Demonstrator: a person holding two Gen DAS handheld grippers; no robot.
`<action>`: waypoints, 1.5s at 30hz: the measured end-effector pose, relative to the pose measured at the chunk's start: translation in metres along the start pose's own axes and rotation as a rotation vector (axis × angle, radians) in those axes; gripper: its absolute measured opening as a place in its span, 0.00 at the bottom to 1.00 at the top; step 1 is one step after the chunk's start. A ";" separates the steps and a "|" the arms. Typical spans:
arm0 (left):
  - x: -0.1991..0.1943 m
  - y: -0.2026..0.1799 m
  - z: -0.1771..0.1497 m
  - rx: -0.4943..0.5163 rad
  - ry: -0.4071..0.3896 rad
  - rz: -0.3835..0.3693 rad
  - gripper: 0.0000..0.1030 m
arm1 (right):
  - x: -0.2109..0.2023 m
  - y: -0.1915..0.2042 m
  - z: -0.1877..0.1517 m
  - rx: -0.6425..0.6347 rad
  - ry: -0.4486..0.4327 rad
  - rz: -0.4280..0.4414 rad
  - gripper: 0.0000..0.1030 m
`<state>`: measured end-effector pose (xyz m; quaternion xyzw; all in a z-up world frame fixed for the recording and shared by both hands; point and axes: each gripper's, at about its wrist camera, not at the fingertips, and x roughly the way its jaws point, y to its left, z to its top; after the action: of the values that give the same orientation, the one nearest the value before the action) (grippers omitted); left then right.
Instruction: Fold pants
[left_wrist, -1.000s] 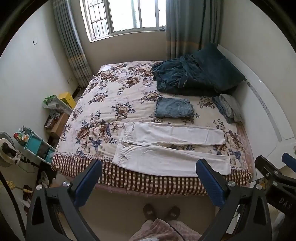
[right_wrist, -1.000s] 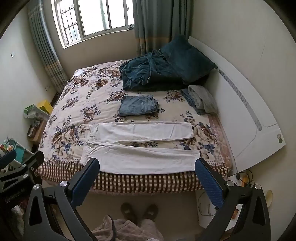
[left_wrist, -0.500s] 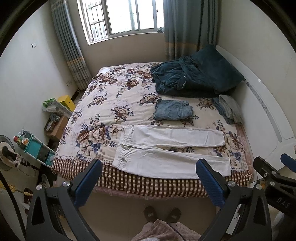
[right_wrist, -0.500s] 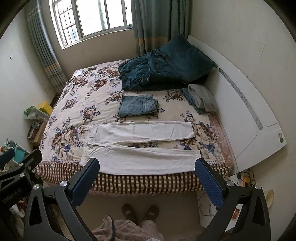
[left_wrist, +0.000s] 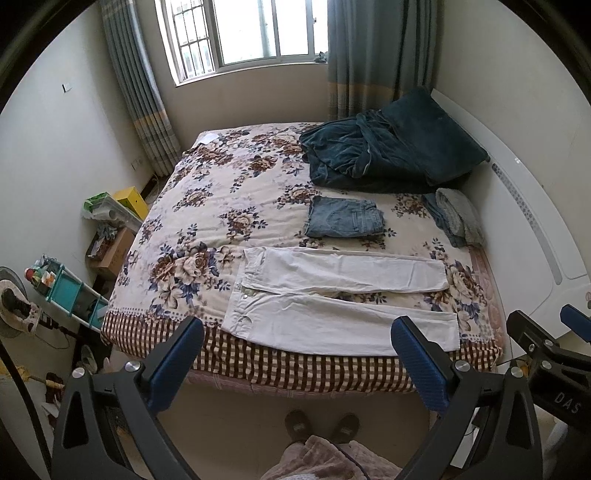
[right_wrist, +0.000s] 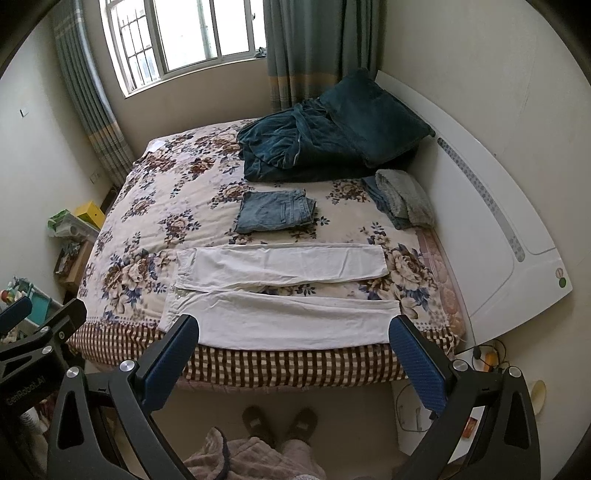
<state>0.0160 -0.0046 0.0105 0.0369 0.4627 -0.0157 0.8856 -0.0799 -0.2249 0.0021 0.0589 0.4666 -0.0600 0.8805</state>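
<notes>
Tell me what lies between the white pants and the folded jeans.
Nothing lies there: between the white pants and the folded jeans is only a bare strip of floral bedspread. Both wrist views show it.

White pants (left_wrist: 332, 299) (right_wrist: 280, 291) lay flat and unfolded along the bed's (left_wrist: 229, 206) (right_wrist: 177, 199) near edge, both legs stretched out side by side, waistband toward the bed's left side.

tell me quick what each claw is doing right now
Left claw: open, holding nothing.
Right claw: open, holding nothing.
</notes>
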 end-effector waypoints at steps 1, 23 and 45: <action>0.000 0.000 0.000 0.000 -0.001 0.000 1.00 | 0.001 0.001 0.001 -0.001 0.000 -0.001 1.00; -0.003 0.003 0.000 -0.015 -0.007 0.001 1.00 | -0.001 0.007 0.006 -0.019 0.000 0.002 1.00; 0.000 0.001 0.004 -0.036 -0.005 0.010 1.00 | 0.001 -0.002 0.003 -0.002 0.006 0.010 1.00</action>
<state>0.0193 -0.0043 0.0128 0.0231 0.4603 -0.0027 0.8874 -0.0771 -0.2276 0.0028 0.0606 0.4689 -0.0547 0.8795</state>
